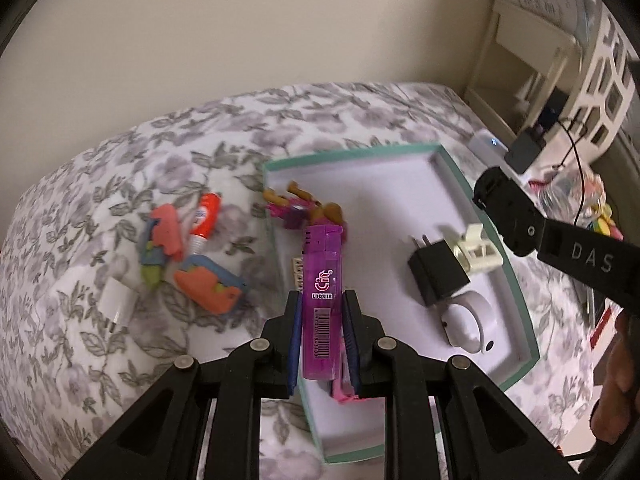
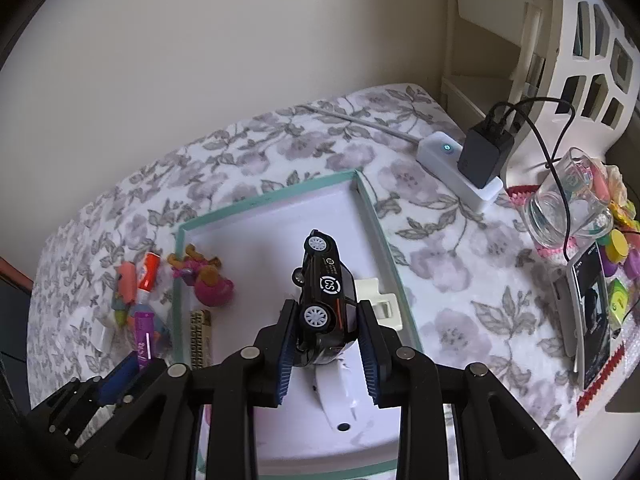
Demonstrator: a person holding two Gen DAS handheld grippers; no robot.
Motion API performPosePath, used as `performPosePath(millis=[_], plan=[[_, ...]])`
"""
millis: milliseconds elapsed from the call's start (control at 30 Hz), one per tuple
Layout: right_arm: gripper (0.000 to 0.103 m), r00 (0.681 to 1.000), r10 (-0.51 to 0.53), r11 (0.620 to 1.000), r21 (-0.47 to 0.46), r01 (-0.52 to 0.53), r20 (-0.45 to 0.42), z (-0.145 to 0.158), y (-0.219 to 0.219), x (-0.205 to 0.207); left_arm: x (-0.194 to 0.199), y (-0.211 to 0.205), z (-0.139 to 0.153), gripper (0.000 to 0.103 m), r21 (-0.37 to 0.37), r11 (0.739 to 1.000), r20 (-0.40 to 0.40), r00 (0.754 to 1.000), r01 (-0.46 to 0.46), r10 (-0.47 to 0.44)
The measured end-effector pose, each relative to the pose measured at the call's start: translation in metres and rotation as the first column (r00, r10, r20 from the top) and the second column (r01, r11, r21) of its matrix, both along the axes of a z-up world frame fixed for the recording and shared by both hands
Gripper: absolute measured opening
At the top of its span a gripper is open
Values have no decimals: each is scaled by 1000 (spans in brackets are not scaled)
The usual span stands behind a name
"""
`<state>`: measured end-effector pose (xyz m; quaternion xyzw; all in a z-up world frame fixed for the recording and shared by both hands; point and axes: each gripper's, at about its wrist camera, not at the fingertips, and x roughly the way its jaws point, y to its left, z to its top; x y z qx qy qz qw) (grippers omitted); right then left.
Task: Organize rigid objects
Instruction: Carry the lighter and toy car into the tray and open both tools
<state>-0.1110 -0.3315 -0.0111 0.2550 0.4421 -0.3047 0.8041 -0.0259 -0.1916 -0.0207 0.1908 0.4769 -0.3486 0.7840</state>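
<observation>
My left gripper (image 1: pixel 323 298) is shut on a purple lighter (image 1: pixel 323 256), held above the left part of a shallow white box with a teal rim (image 1: pixel 352 156). My right gripper (image 2: pixel 328 308) is shut on a black toy car (image 2: pixel 326 280), held nose-up over the same box (image 2: pixel 276 192). Inside the box lie a black plug adapter (image 1: pixel 438 276), a cream clip (image 1: pixel 478 254), a white round gadget (image 1: pixel 468 322) and a pink doll figure (image 1: pixel 298 206). Left of the box on the flowered cloth lie orange and blue erasers (image 1: pixel 210 280), a red tube (image 1: pixel 206 216) and a white charger (image 1: pixel 116 300).
Right of the box stand a white power strip with a black charger (image 2: pixel 484 156), a glass jar (image 2: pixel 568 208) and a phone (image 2: pixel 592 312) amid small colourful items. A white openwork basket (image 2: pixel 592 60) and a cream shelf fill the far right. A plain wall is behind.
</observation>
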Motion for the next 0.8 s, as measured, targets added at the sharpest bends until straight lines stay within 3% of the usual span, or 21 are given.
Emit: performPosePath(millis=[400, 800], plan=[[31, 995, 30, 998, 51, -25, -93, -37, -1, 11, 0, -14, -31, 20, 66, 998, -18, 1000, -10, 11], [31, 986, 50, 998, 48, -43, -160, -51, 2, 20, 1, -18, -45, 21, 97, 995, -32, 999, -7, 10]])
